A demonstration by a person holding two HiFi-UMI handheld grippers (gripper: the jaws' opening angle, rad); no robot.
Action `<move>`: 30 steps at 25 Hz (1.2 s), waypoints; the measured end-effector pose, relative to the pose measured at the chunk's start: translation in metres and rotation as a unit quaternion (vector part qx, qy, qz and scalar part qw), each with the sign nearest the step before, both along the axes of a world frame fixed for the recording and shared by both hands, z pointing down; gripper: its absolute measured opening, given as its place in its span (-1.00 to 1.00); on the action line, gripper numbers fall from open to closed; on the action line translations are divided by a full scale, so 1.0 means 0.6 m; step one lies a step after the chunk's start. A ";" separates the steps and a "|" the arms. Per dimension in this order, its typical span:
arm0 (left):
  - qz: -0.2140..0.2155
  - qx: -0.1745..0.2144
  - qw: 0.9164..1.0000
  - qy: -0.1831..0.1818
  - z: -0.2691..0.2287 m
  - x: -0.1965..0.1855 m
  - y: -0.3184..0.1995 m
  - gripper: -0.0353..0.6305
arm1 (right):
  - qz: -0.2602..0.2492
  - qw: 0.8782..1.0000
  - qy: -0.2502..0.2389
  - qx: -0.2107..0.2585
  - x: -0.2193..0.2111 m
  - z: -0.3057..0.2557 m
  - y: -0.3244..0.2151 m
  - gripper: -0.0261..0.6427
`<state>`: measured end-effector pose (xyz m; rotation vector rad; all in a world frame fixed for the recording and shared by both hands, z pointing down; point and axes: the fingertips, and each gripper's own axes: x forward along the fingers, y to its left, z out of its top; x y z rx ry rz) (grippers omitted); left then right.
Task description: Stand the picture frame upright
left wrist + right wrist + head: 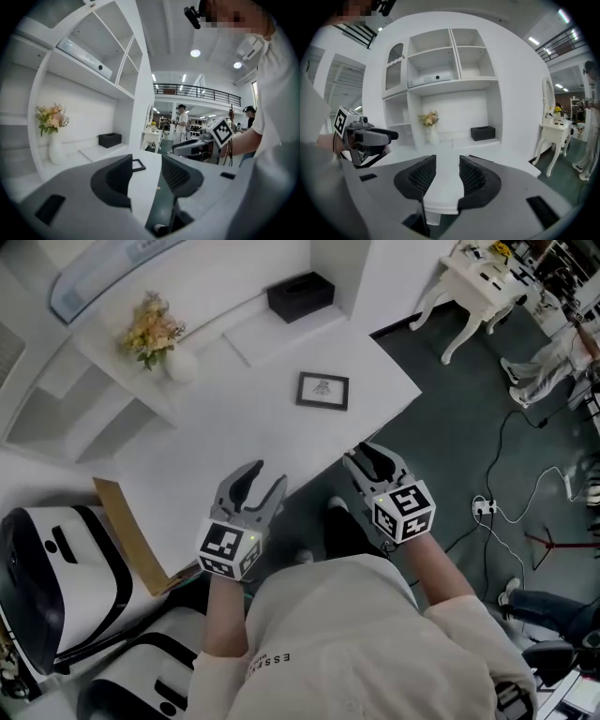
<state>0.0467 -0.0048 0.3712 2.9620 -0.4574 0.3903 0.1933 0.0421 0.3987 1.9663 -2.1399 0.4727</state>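
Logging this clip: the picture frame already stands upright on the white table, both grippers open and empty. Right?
No. The picture frame lies flat on the white table, as the head view shows; the left gripper and right gripper are indeed open and empty.

The white table [234, 442] has a flat top with its corner at the right. A frame [322, 390] lies flat on the top, right of centre and toward the far side, well apart from the near edge. A low white step [272, 338] runs along the far side; a black box [300, 296] sits at its far end. A white vase [180, 367] of flowers stands at the far left. On the dark floor [450, 427] to the right lies a power strip [484, 507] with cables.
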 end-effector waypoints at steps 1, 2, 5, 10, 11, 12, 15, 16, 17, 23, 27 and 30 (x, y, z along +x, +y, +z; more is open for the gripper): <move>-0.008 0.001 1.000 -0.002 0.002 0.011 -0.014 -0.36 | -0.010 1.000 0.004 -0.003 0.011 0.005 -0.016 -0.44; -0.018 0.001 1.000 -0.003 0.003 0.022 -0.028 -0.36 | -0.021 1.000 0.010 -0.007 0.021 0.010 -0.032 -0.44; -0.042 -0.002 0.999 -0.003 0.010 0.060 -0.062 -0.36 | -0.049 0.998 0.018 -0.023 0.060 0.029 -0.078 -0.44; -0.076 0.002 0.997 -0.014 0.027 0.121 -0.110 -0.36 | -0.070 0.996 -0.002 -0.059 0.137 0.067 -0.149 -0.44; -0.081 0.002 0.997 -0.015 0.031 0.133 -0.119 -0.36 | -0.074 0.995 -0.003 -0.068 0.152 0.076 -0.161 -0.44; -0.086 0.002 0.996 -0.015 0.036 0.144 -0.126 -0.36 | -0.079 0.994 -0.003 -0.076 0.164 0.087 -0.173 -0.44; -0.106 0.000 0.994 -0.012 0.055 0.167 -0.145 -0.36 | -0.097 0.990 -0.001 -0.105 0.189 0.125 -0.205 -0.44; -0.114 -0.002 0.993 -0.009 0.063 0.172 -0.150 -0.36 | -0.102 0.988 -0.001 -0.114 0.196 0.138 -0.214 -0.44; -0.121 -0.005 0.993 -0.006 0.071 0.176 -0.155 -0.36 | -0.106 0.987 0.000 -0.123 0.201 0.150 -0.222 -0.44; -0.174 -0.031 0.984 -0.003 0.123 0.179 -0.179 -0.36 | -0.106 0.977 0.006 -0.184 0.239 0.230 -0.261 -0.44; -0.194 -0.049 0.980 -0.016 0.160 0.181 -0.194 -0.36 | -0.077 0.971 -0.014 -0.226 0.266 0.280 -0.282 -0.44; -0.200 -0.062 0.977 -0.026 0.182 0.185 -0.199 -0.36 | -0.067 0.965 -0.046 -0.249 0.270 0.306 -0.293 -0.44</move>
